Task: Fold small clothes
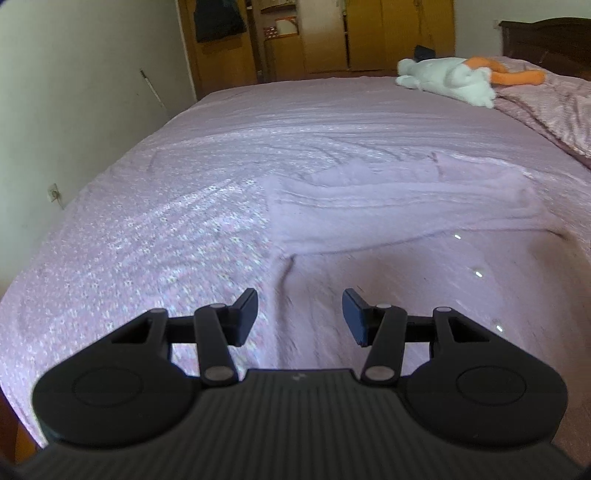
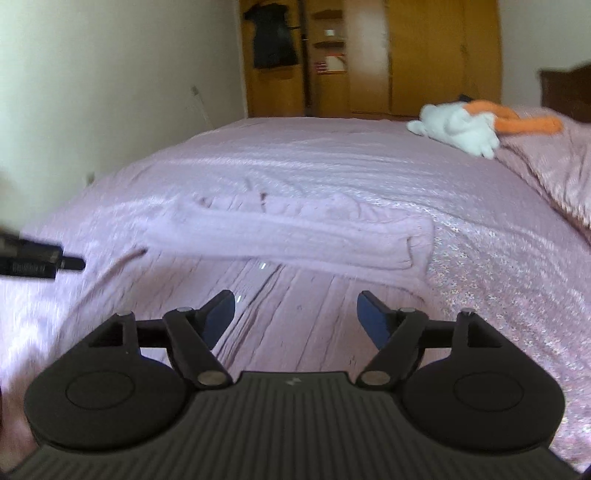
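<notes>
A lilac garment (image 1: pixel 391 210) lies on the pink bedspread (image 1: pixel 147 229) as a long folded band running left to right. In the right wrist view the same garment (image 2: pixel 288 236) sits just ahead, its thick folded end to the right. My left gripper (image 1: pixel 300 308) hovers above the bed in front of the band's left end, open with nothing between its fingers. My right gripper (image 2: pixel 296 308) is open too, over wrinkled pink cloth in front of the band, touching nothing. A dark blurred piece of the left hand's tool (image 2: pixel 40 260) pokes in at the left edge.
A white and orange plush toy (image 1: pixel 454 79) lies at the far right of the bed beside a rumpled pink blanket (image 1: pixel 554 110). A pale wall (image 1: pixel 74 110) runs along the bed's left side. Wooden wardrobes (image 1: pixel 369 33) stand beyond the bed's far end.
</notes>
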A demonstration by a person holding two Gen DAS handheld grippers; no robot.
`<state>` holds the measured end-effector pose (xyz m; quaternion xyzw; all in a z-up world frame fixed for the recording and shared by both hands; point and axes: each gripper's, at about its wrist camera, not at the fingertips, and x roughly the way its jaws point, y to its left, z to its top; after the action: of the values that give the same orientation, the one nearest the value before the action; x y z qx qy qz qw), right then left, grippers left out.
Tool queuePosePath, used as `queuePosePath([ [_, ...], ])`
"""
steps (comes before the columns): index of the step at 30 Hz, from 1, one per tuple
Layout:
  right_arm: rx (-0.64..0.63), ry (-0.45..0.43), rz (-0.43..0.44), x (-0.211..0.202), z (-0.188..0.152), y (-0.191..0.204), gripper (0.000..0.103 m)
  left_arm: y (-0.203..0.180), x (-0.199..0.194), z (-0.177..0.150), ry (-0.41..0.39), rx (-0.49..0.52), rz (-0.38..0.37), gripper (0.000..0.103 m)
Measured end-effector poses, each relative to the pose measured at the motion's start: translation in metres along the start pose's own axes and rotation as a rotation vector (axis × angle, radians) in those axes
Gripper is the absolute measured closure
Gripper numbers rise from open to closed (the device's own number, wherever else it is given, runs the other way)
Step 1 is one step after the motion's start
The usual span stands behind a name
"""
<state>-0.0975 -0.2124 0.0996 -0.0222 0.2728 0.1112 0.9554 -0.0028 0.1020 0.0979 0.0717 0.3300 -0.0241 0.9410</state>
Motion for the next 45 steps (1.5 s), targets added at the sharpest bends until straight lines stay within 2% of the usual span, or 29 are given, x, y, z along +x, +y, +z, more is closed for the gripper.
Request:
queuePosePath([
  [4,-0.057,0.038,0.001,-0.007,-0.022,0.014,0.023,-0.01,-0.014,-0.017,0.0,0.023,-0.01,0.05],
  [12,-0.245,0.135,-0.009,-0.005,-0.075,0.04,0.015,-0.027,-0.021,-0.048,0.082,0.011,-0.065,0.049],
  [14,-0.309,0.169,-0.002,-0.002,-0.087,0.047,0.014,-0.031,-0.021,-0.056,0.102,0.026,-0.079,0.044],
  [18,-0.409,0.251,-0.015,0.011,-0.104,0.056,0.014,-0.044,-0.019,-0.069,0.148,0.069,-0.139,0.043],
  [23,-0.434,0.322,-0.057,0.029,-0.116,0.056,0.014,-0.062,-0.014,-0.082,0.195,0.129,-0.193,0.043],
  [28,-0.369,0.274,-0.088,0.034,-0.113,0.049,0.014,-0.077,-0.009,-0.092,0.228,0.226,-0.229,0.041],
  [30,-0.334,0.249,-0.114,0.037,-0.108,0.046,0.014,-0.083,-0.007,-0.097,0.239,0.252,-0.229,0.035],
  [31,-0.321,0.24,-0.121,0.038,-0.106,0.045,0.014,-0.086,-0.007,-0.099,0.241,0.261,-0.231,0.027],
  [37,-0.212,0.156,-0.184,0.032,-0.096,0.036,0.014,-0.103,-0.003,-0.112,0.26,0.357,-0.306,0.027],
  [41,-0.144,0.11,-0.196,0.028,-0.089,0.028,0.014,-0.113,-0.003,-0.121,0.222,0.421,-0.232,0.027],
  [45,-0.117,0.072,-0.201,0.024,-0.088,0.025,0.014,-0.113,-0.004,-0.124,0.122,0.46,-0.09,0.027],
])
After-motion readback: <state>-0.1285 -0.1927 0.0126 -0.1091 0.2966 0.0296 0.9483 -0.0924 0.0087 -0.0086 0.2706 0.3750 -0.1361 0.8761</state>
